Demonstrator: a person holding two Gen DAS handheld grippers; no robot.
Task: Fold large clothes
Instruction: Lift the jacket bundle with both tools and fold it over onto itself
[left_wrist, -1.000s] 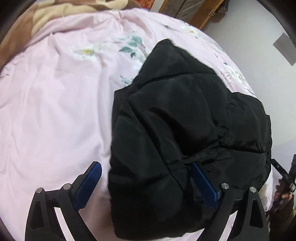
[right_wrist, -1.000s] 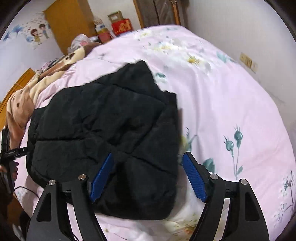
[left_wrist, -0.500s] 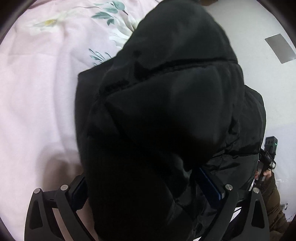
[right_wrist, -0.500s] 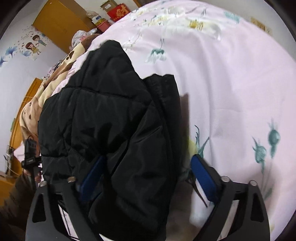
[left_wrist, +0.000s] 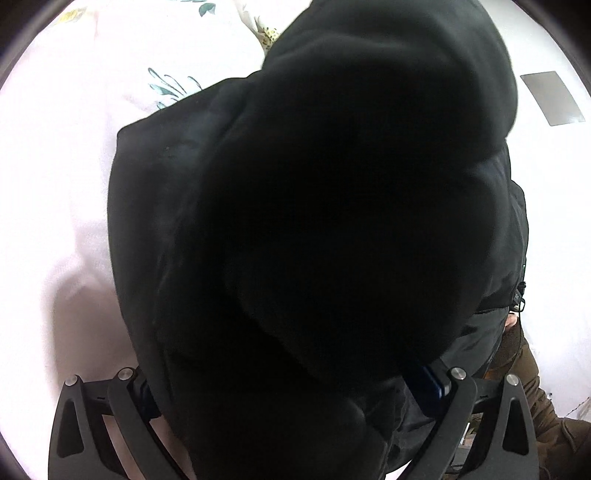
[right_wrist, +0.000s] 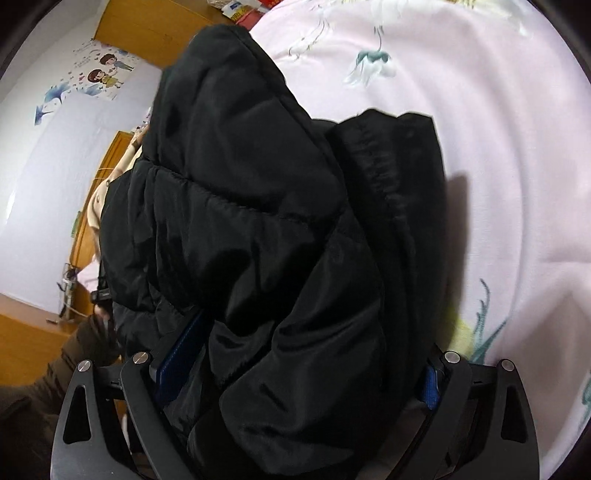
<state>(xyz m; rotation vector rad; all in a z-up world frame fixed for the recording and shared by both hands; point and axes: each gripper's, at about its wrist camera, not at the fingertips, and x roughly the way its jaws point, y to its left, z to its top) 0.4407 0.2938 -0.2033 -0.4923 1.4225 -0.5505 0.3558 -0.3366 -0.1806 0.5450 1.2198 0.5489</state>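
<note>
Closer now, jacket (right_wrist: 258, 229) fills both tools' jaws.

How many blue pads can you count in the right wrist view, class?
2. One blue pad is at lower left, partly covered by the black jacket. The other peeks out at lower right, at the jacket's edge. No more show.

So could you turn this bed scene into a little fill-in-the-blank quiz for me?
1. The padded jacket is ____ in colour.
2. It lies on a floral bedspread whose ground colour is ____.
3. The pads inside the right claw are ____.
4. The left claw has the ____ bunched between its fingers.

Missing words: black; pink; blue; jacket
</note>
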